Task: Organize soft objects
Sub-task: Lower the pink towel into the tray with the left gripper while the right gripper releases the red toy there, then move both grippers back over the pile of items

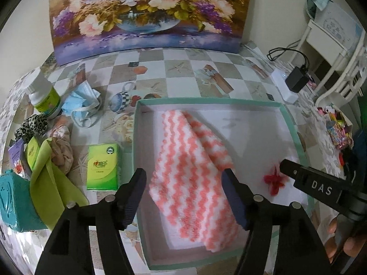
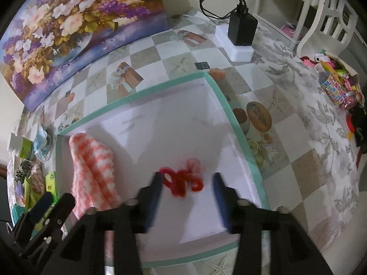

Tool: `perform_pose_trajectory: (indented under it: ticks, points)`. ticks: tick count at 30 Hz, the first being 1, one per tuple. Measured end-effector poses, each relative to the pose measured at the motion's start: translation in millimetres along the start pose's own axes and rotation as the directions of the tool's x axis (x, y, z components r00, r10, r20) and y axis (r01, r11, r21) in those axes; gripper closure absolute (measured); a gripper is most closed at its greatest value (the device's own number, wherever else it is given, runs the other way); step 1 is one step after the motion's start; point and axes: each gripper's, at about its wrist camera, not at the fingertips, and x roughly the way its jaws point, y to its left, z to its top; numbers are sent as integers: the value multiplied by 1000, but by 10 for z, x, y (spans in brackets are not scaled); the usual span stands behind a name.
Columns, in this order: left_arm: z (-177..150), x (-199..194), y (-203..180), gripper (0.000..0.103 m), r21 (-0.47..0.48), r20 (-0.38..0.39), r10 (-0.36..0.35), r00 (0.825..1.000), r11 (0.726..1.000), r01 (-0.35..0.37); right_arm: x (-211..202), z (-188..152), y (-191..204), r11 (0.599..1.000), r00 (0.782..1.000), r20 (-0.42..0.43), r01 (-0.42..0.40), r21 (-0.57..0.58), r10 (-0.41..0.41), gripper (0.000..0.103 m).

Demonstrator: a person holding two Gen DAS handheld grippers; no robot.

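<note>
A shallow box with a teal rim (image 1: pixel 206 100) (image 2: pixel 137 98) and a white floor sits on the checked tablecloth. Inside it, along the left side, lies a folded pink-and-white fuzzy towel (image 1: pixel 190 171) (image 2: pixel 91 167). My left gripper (image 1: pixel 184 194) hangs open just above the towel, its pads on either side and not pressing. A small red fuzzy item (image 2: pixel 183 181) (image 1: pixel 274 181) rests on the box floor at the right. My right gripper (image 2: pixel 187 192) is open around it, the left pad close to the red fluff. A hand shows at the lower right of the left wrist view.
Left of the box lie a green tissue pack (image 1: pixel 103 167), a blue face mask (image 1: pixel 82 105), a bottle (image 1: pixel 45 98), a leopard scrunchie (image 1: pixel 32 126), a beige cloth (image 1: pixel 62 151) and a lime strap (image 1: pixel 50 178). A flower painting (image 1: pixel 146 16) stands behind. A black adapter (image 2: pixel 242 29) and a toy bag (image 2: pixel 337 84) are at the right.
</note>
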Motion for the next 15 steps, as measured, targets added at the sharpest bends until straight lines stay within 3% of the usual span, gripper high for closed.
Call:
perform_pose_trajectory:
  ticks: [3,5,7,10,15]
  points:
    - [14,27,77,19,-29,-8,20,1000,999,-21,18,10,-7,1000,1000,-10,12,3,-12,26]
    - [21,54,154,17,-64,-21,26,999,998,-27,34,9,-15,999,999,-14,36,-1,-36,18]
    - [23,75,230,14,-98,-32,28,999,995,-31,35,8,-17,999,999,-11,52,-11,-53,17]
    - [22,90,336,5,-137,-40,59,997,989,-63,33,8,-18,998,998,0,68,-19,-68,0]
    - [34,90,527,4,-210,-54,62,997,975,-72,31,4,-16,996,997,9,81,-26,-80,0]
